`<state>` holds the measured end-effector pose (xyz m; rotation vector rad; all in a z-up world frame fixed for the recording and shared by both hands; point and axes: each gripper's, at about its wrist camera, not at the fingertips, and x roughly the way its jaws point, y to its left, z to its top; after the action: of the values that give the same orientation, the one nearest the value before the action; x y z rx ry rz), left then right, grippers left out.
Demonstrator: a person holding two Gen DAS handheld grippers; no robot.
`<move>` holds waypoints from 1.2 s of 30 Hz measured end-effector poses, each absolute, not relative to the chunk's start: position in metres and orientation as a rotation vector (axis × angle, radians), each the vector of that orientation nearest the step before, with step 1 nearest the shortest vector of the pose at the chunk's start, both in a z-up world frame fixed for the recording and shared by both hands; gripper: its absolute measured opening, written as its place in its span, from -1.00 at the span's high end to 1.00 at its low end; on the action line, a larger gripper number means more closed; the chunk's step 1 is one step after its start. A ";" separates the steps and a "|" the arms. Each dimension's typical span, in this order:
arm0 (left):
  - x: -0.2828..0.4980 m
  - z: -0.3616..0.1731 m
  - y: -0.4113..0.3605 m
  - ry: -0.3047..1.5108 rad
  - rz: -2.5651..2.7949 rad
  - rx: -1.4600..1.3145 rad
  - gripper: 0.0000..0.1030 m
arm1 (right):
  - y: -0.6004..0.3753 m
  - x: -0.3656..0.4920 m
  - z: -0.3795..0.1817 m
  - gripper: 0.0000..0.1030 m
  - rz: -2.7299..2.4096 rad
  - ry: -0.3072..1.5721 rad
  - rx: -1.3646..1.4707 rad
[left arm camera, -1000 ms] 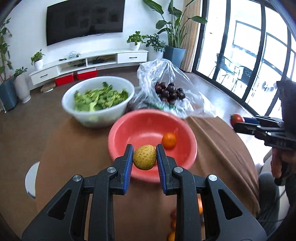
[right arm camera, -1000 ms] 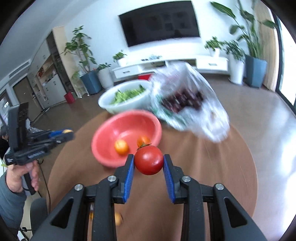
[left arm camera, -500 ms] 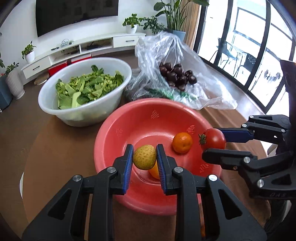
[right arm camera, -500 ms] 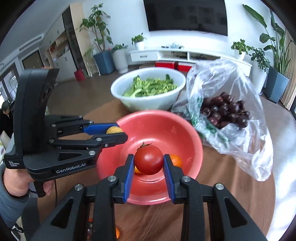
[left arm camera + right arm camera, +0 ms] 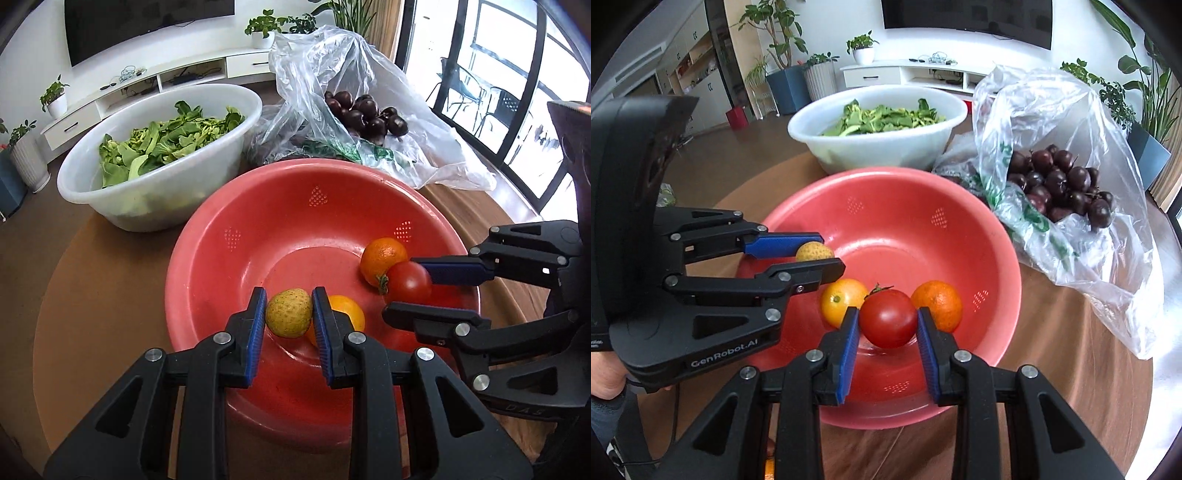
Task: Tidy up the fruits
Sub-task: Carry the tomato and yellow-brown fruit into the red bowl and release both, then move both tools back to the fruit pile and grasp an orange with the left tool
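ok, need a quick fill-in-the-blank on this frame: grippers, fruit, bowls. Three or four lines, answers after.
1. The left gripper is shut on a speckled yellow-green round fruit, held over the ____ plastic bowl.
2. The right gripper is shut on a red ____.
3. Loose in that bowl lie ____ orange citrus fruits.
4. The white plastic basin holds leafy ____.

Answers: red; tomato; two; greens
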<state>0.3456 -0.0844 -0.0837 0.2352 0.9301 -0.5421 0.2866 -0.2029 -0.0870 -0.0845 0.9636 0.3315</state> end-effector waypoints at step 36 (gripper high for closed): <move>0.219 -0.036 -0.024 0.775 -0.472 0.156 -0.99 | -0.232 0.177 -0.042 -0.23 0.336 0.814 0.032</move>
<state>0.2192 -0.0238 -0.0362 0.1565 0.7752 -0.4721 0.1770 -0.2322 -0.0421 0.0322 0.8141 0.3362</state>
